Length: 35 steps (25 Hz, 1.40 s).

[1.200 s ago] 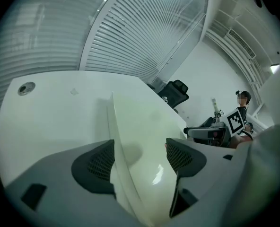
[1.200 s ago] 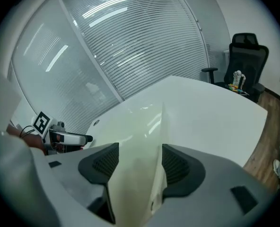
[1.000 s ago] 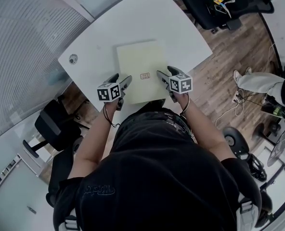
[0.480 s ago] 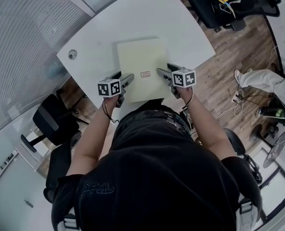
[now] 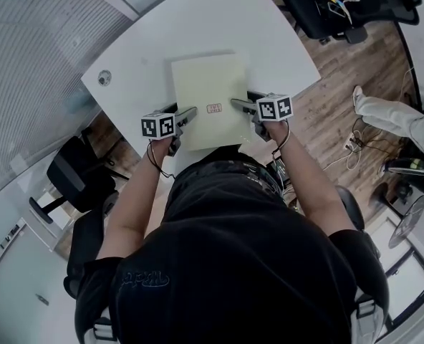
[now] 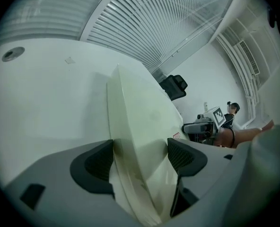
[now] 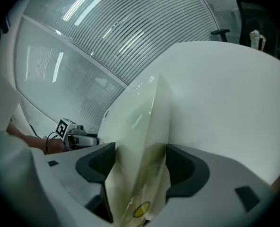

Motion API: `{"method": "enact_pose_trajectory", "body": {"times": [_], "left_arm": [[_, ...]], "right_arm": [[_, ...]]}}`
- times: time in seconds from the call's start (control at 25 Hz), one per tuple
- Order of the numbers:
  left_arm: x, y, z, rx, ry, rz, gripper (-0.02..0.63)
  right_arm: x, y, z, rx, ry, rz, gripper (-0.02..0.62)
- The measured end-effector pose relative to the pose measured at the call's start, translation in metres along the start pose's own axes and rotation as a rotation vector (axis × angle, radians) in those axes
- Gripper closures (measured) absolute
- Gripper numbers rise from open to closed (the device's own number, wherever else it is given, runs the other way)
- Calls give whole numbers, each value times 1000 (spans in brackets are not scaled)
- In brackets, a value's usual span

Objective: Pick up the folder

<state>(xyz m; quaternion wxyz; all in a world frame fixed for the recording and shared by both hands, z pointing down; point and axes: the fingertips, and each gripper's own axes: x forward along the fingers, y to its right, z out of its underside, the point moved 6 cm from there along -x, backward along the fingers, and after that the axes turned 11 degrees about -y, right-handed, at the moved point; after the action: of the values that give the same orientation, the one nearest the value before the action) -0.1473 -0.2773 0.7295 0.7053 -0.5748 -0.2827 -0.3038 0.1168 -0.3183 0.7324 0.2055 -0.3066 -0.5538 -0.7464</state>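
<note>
Yellow folder [image 6: 140, 122] edge sits within left hand-held gripper [image 6: 141, 150], jaws parted; table [image 6: 45, 93] beyond.

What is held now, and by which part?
Nothing yet. The folder's side edges sit between the open jaws of the left gripper and the right gripper, whose jaws have just been opening.

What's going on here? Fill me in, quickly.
A person holds a gripper in each hand at a pale yellow folder lying on the white table. The left gripper straddles the folder's left edge, the right gripper its right edge. The right jaws have just been opening, with the folder between them. Neither looks clamped yet, and the folder is not lifted.
</note>
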Motion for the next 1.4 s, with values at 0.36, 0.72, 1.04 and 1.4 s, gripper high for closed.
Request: {"method": "enact_pose_trajectory", "body": {"times": [0.36, 0.72, 1.04, 1.4], "left_arm": [[4, -5, -2, -3, -18, 63, 236], [3, -1, -6, -16, -27, 40, 236], [-2, 7, 0, -38, -32, 29, 241], [-14, 38, 7, -28, 32, 32, 244]], "right_arm": [[2, 7, -1, 36, -27, -29, 265], [1, 6, -2, 58, -33, -30, 265], [-6, -4, 3, 32, -24, 3, 267], [-38, -19, 17, 9, 42, 17, 267]]}}
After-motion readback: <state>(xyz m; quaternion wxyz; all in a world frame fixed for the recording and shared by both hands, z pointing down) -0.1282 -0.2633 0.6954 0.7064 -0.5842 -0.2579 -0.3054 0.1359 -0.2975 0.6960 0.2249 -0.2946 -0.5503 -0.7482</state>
